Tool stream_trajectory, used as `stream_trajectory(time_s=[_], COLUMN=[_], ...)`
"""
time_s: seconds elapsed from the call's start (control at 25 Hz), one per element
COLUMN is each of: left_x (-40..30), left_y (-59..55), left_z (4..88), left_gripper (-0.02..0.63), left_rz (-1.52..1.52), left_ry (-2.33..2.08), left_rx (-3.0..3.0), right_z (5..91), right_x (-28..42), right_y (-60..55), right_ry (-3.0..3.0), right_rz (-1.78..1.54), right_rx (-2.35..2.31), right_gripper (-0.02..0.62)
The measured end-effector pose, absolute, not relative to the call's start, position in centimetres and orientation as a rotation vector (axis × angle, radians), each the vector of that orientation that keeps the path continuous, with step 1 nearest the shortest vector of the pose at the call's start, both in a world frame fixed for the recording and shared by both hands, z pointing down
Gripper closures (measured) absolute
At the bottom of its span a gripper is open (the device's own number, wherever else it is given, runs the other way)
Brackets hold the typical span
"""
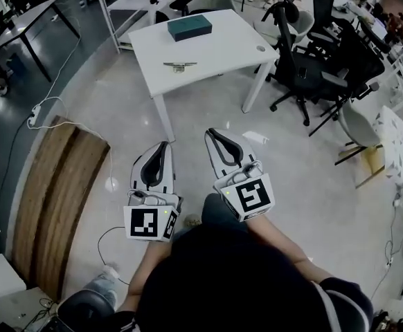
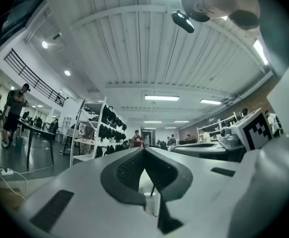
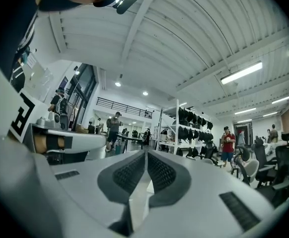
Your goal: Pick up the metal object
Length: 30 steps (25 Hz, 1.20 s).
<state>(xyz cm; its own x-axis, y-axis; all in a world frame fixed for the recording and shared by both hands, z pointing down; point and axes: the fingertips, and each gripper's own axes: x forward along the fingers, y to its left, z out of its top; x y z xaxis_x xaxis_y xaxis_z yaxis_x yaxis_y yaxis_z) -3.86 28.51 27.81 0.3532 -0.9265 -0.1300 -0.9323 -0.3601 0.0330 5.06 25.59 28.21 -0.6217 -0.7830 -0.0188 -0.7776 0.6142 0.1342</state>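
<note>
Head view, looking steeply down. A white table stands on the pale floor; black chairs crowd its right side and a wooden board lies on the floor at left. The left gripper and right gripper are held side by side over the floor, short of the table's near edge, each with its marker cube toward the person. Both pairs of jaws are closed tip to tip with nothing between them — in the left gripper view the dark pads meet at the front, and in the right gripper view the pads do the same. A teal box sits toward the table's far edge. The metal object — thin and flat — lies on the table nearer the front, below the box and well apart from both grippers.
</note>
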Motion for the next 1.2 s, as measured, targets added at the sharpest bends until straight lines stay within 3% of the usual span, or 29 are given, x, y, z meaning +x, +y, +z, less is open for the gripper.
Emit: stream_trajectory(time_s=[0.24,0.4,1.2], left_x=[-5.4,-6.9,-9.4], left_y=[24.4,20.5,-3.3], left_z=[28.4,29.3,29.1], left_gripper=[0.582,0.582,0.583], left_rz=[0.198,0.192,0.103], left_ry=[1.764,1.801,2.003], left_rx=[-2.55,-2.543,-2.344], right_z=[28.9,31.0,34.2], right_x=[3.9,2.3,-1.7], right_y=[21.0,16.3,-11.0], right_ry=[-2.797,-2.781,-2.801], right_rz=[-0.271,-0.196,-0.255], right_rx=[1.343,1.3,1.023], right_gripper=[0.562,0.483,0.471])
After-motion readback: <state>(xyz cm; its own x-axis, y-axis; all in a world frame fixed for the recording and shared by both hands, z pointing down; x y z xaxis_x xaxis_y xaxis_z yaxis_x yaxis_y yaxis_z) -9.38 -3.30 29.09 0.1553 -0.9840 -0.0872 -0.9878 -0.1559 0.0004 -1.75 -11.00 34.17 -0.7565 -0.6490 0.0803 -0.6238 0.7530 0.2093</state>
